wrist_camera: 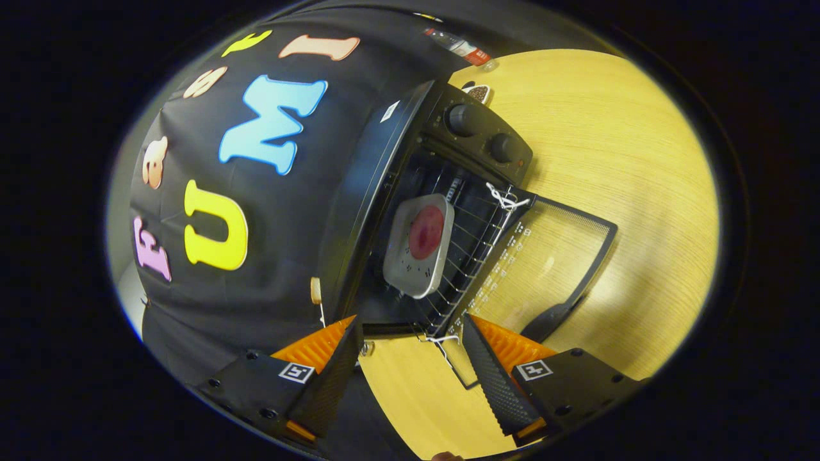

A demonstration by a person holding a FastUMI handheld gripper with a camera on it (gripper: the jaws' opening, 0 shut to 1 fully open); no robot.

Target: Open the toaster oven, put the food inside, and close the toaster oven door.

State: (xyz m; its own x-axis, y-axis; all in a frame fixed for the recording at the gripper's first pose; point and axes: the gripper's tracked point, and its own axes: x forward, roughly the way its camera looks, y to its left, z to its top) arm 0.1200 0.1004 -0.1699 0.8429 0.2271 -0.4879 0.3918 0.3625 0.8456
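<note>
Gripper view, toaster oven (pixel 410 211): a black oven is sitting on a pale wooden table (pixel 628 153), rolled sideways in the tilted view, its cavity gaping just beyond the fingers.
Door (pixel 551 256): the glass door is lying fully open at 3 o'clock of the cavity, its dark handle (pixel 551 320) ending near the right finger.
Food (pixel 426 232): a red round piece is resting on a grey square plate (pixel 419 246), which is sitting on the wire rack (pixel 474 256) inside the oven.
Open room: bare tabletop is stretching at 3 o'clock beyond the door and at 6 o'clock between the fingers.
Gripper (pixel 410 349): the two fingers are standing wide apart, gripping nothing and touching nothing, tips just short of the oven's front edge.
Knobs (pixel 480 131): two black dials are sitting at 12 o'clock of the cavity.
Writing: white print on the door glass is too small to read; square black-and-white markers are showing on both finger mounts.
</note>
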